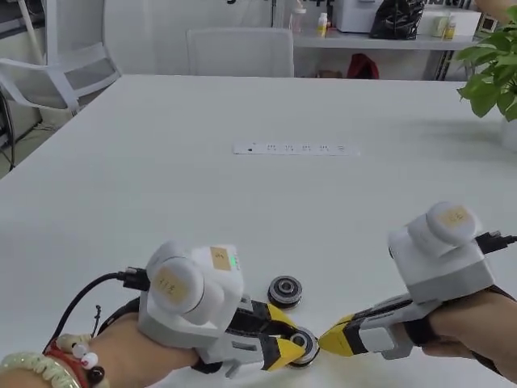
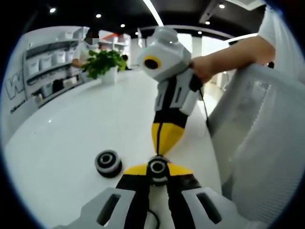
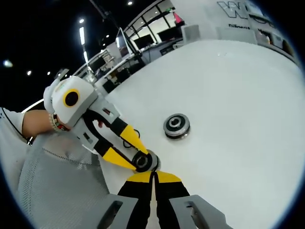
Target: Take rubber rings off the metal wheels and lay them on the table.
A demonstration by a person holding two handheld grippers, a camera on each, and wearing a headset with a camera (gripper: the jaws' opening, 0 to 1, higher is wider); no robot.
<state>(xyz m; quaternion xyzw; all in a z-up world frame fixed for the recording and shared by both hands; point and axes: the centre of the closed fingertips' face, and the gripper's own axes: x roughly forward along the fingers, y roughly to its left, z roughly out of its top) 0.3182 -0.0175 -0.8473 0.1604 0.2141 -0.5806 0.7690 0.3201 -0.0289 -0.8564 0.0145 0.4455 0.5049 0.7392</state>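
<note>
Head view: left hand-held gripper [image 1: 297,342] pinches near wheel [image 1: 306,345] at tabletop [image 1: 242,202] near edge; second wheel [image 1: 285,289] lies just beyond | left gripper view: right hand-held gripper [image 2: 162,151], jaws pressed together, tip at the held rim | right gripper view: rubber ring [image 3: 139,166] seemingly not yet off; next, hook and peel.

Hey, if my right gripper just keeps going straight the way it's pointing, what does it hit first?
The wheel that the left gripper clamps. The right gripper, shut, points straight at its rim, touching or nearly so; depth is hard to judge.
</note>
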